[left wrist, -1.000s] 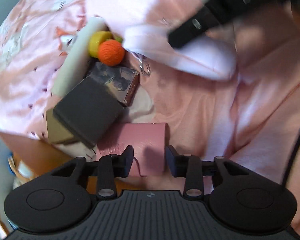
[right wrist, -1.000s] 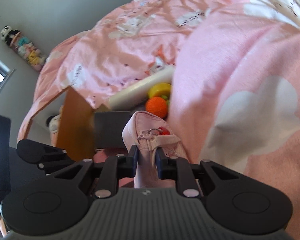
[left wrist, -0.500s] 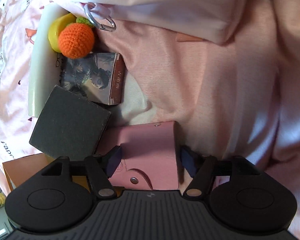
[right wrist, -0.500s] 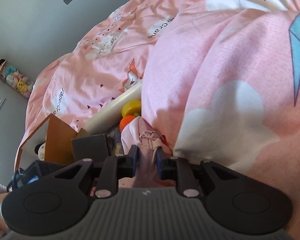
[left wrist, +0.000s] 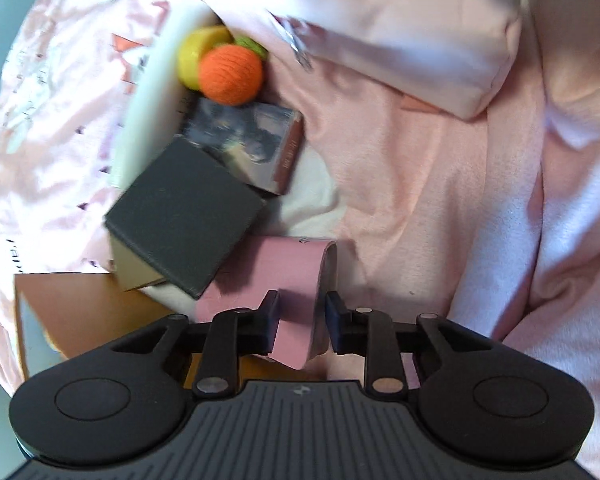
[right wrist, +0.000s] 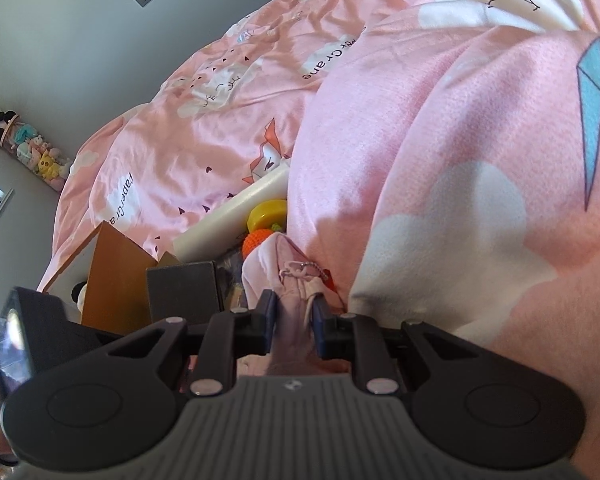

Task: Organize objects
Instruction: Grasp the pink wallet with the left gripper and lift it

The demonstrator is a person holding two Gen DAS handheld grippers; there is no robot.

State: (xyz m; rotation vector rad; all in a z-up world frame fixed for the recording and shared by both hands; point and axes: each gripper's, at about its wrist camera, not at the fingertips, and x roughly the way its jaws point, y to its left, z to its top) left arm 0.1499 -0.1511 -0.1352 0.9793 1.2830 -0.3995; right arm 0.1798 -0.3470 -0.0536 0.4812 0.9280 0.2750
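Observation:
A pink snap wallet stands tipped on its edge in the left wrist view. My left gripper is closing, with both pads pressed on the wallet's near end. A pale pink fabric pouch with a key ring hangs from my right gripper, which is shut on it. In the left wrist view the same pouch lies across the top over the pink duvet. The wallet's lower end is hidden behind the left gripper's body.
Beside the wallet lie a dark grey box, a picture-printed box, an orange crochet ball, a yellow piece and a white tube. An orange-brown board stands at the left. The pink duvet bulges on the right.
The left jaws spread wide around the flat wallet, then closed on it; the wallet now stands tipped on edge. The right gripper kept its hold on the pouch while its view drifted.

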